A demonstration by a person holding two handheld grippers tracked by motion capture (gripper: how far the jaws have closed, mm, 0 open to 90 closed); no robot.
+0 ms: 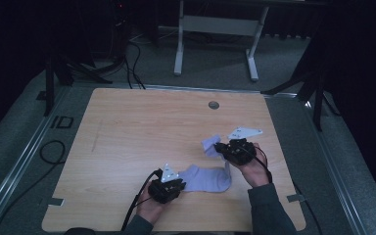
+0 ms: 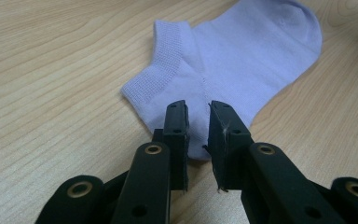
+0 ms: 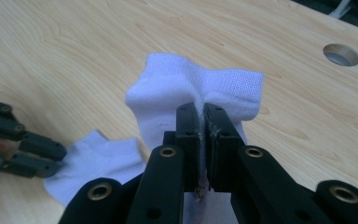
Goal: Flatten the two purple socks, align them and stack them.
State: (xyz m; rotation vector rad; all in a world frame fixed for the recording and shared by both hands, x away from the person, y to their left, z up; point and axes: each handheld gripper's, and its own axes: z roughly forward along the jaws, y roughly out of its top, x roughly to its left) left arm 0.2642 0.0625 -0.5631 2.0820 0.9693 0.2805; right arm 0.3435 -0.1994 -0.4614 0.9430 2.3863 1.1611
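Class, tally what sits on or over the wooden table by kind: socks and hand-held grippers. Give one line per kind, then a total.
Lilac socks: 2, flat sock and lifted sock
Grippers: 2, left gripper and right gripper
Total: 4

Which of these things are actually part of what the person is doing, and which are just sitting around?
In use:
- flat sock on the table
- second sock, pinched and lifted
- left gripper, slightly open
- right gripper

Just there:
- wooden table
- cable hole
- desk frame behind
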